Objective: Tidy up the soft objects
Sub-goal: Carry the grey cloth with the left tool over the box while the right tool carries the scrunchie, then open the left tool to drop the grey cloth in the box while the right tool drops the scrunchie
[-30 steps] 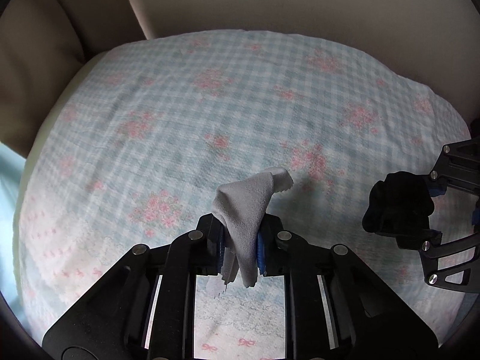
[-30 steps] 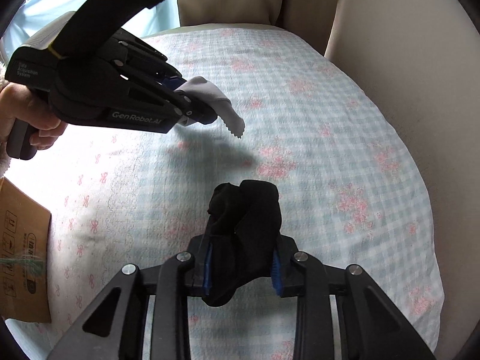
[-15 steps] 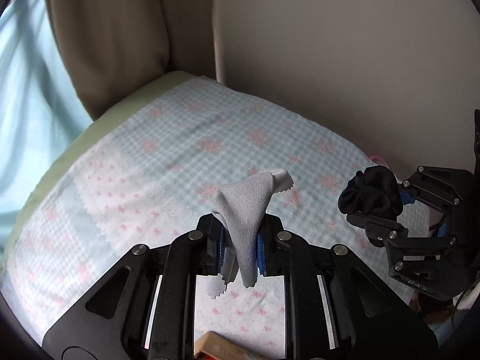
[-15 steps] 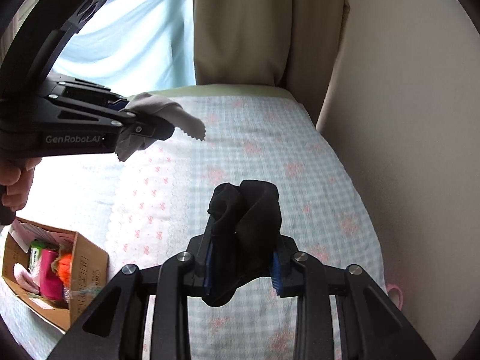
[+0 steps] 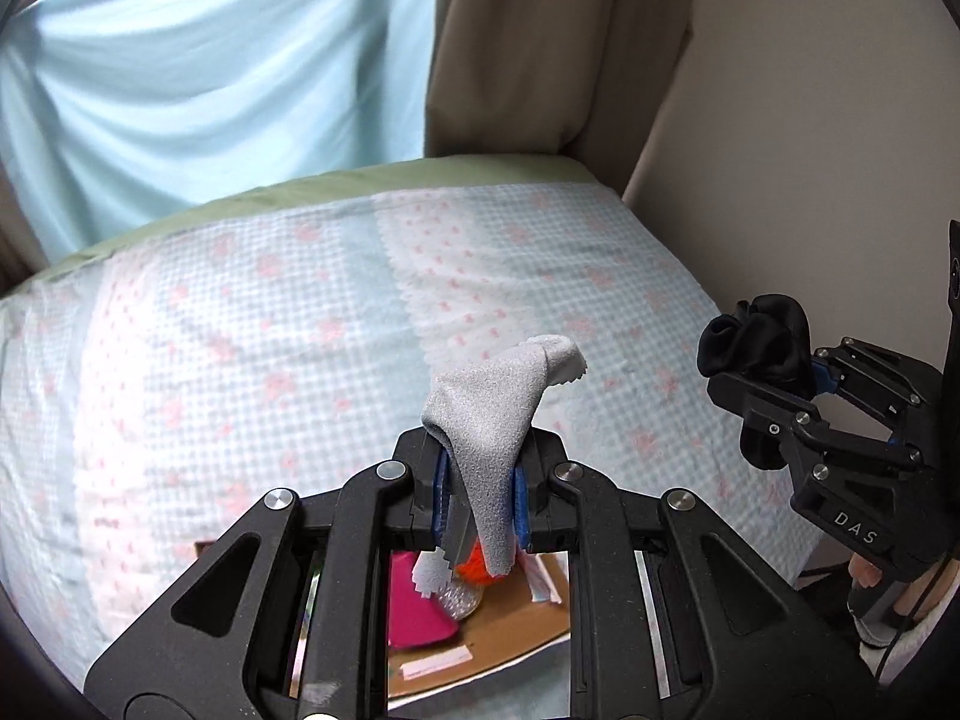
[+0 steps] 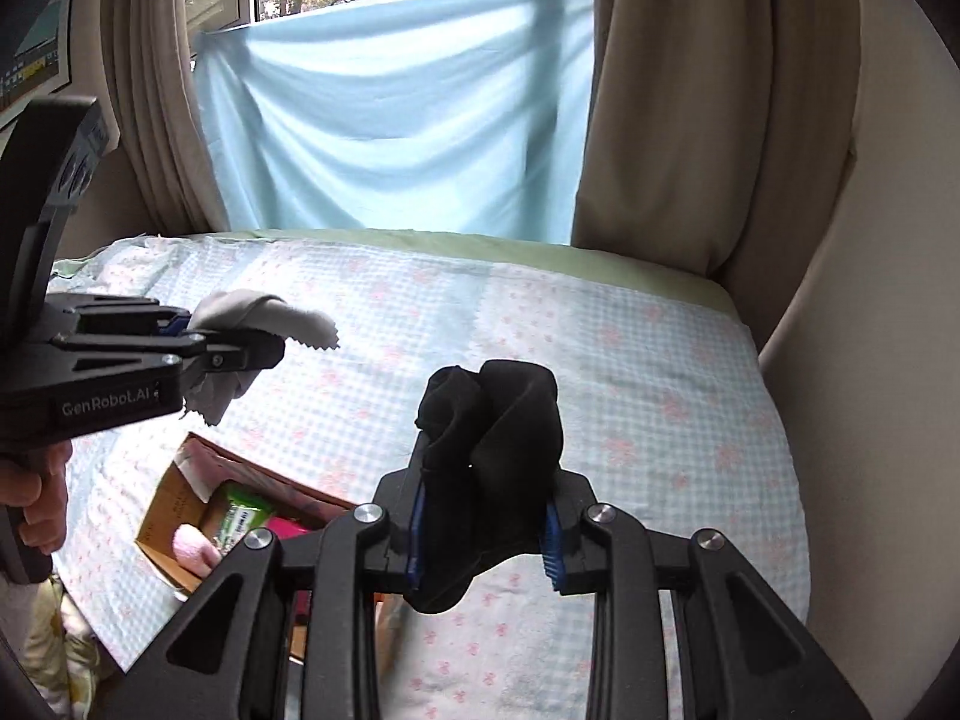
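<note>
My left gripper (image 5: 480,495) is shut on a grey cloth (image 5: 489,414) with pinked edges and holds it in the air above the near edge of the bed; it also shows in the right wrist view (image 6: 240,354) with the cloth (image 6: 264,309). My right gripper (image 6: 486,540) is shut on a bunched black cloth (image 6: 492,420), held above the bed to the right of the left one; it shows in the left wrist view (image 5: 774,414) with the cloth (image 5: 756,342). An open cardboard box (image 6: 171,501) sits below my left gripper.
The bed (image 5: 240,330) has a blue checked cover with pink flowers. The box holds a pink soft item (image 5: 417,606), an orange item (image 5: 474,564) and a green packet (image 6: 243,516). A wall (image 6: 870,360) runs along the right. Curtains (image 6: 390,108) hang behind the bed.
Both grippers have lifted and pulled back from the bed with their cloths still held. The views tilted up, so the curtains and the box below came into sight.
</note>
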### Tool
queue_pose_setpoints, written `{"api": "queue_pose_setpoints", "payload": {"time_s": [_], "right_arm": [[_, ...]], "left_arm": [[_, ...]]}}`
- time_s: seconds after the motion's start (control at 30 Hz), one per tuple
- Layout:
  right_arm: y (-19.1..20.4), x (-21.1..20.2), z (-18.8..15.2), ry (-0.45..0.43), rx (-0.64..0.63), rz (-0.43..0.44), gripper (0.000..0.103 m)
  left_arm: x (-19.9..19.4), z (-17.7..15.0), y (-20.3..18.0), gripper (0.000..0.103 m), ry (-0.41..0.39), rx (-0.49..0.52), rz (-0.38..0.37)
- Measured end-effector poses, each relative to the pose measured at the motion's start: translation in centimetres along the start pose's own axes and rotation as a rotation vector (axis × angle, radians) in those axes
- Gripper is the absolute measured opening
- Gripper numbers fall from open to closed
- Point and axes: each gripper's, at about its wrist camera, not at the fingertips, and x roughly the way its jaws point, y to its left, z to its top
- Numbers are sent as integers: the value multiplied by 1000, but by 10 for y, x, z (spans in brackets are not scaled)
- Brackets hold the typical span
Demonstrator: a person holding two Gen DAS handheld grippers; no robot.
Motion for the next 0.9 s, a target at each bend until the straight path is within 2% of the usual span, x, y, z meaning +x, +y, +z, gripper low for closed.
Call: {"api": "queue_pose_setpoints", "payload": {"time_s": [0.17, 0.27, 0.37, 0.47, 0.6, 0.8, 0.9], "right_arm": [[55, 6, 10, 60, 51, 102, 27], [89, 16, 12, 121, 60, 114, 27], [111, 31, 9, 186, 87, 123, 27], [128, 51, -3, 255, 115, 114, 27], [143, 81, -23, 362, 205, 123, 27], [158, 115, -54, 491, 258, 126, 27], [160, 132, -62, 529, 269, 138, 27]], "left_arm": [[-29, -37, 55, 14, 23, -132, 60], [-31, -59, 84, 14, 56, -175, 69], [-16, -87, 106, 14, 119, -197, 80], [2, -113, 129, 14, 191, -295, 51], [21, -138, 146, 14, 259, -428, 49], [55, -151, 143, 14, 335, -394, 116], [69, -155, 145, 14, 359, -404, 117]]}}
